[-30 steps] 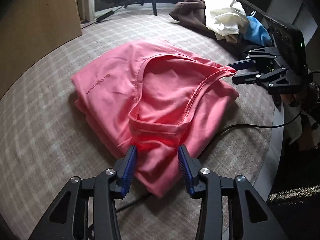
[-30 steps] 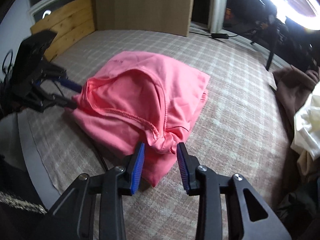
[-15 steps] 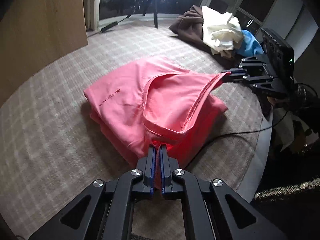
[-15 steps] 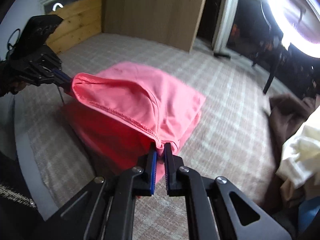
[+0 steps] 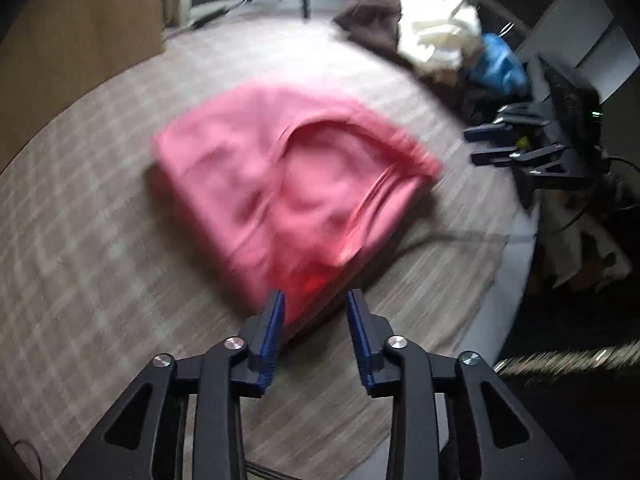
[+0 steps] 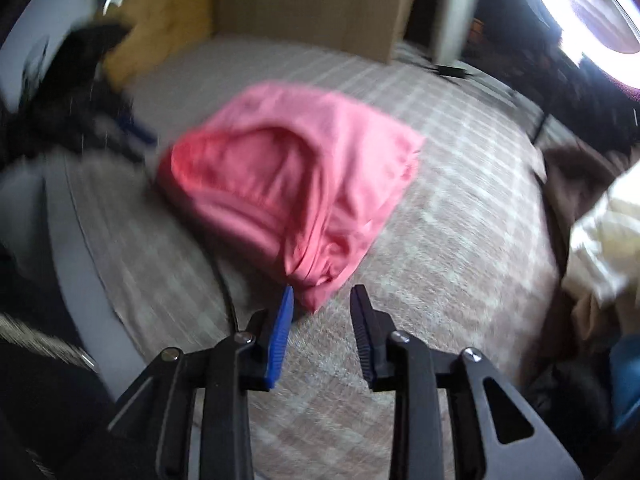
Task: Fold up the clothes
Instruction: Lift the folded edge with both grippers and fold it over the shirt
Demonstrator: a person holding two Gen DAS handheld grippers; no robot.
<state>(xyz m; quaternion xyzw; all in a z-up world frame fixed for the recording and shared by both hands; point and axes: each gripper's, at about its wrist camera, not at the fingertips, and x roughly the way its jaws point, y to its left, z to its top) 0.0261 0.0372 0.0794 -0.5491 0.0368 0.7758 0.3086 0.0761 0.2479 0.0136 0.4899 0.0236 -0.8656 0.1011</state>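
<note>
Shirt (image 5: 288, 184): pink, loosely folded, 12 o'clock of both grippers.
Left gripper (image 5: 316, 300): opening, nothing clamped.
Right gripper (image 6: 322, 296): opening, nothing clamped.
Risk: released corners may spring back, undoing the fold.

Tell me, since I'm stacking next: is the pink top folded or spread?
Folded: the pink top lies as a compact layered bundle on the plaid cover, neckline up.

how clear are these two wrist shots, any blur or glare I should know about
Left wrist view: the pink garment and checked cloth are motion-smeared, while the left gripper stays sharp. Right wrist view: similar smear, plus a ring light blowing out the top right corner; fisheye bends both views' edges.
</note>
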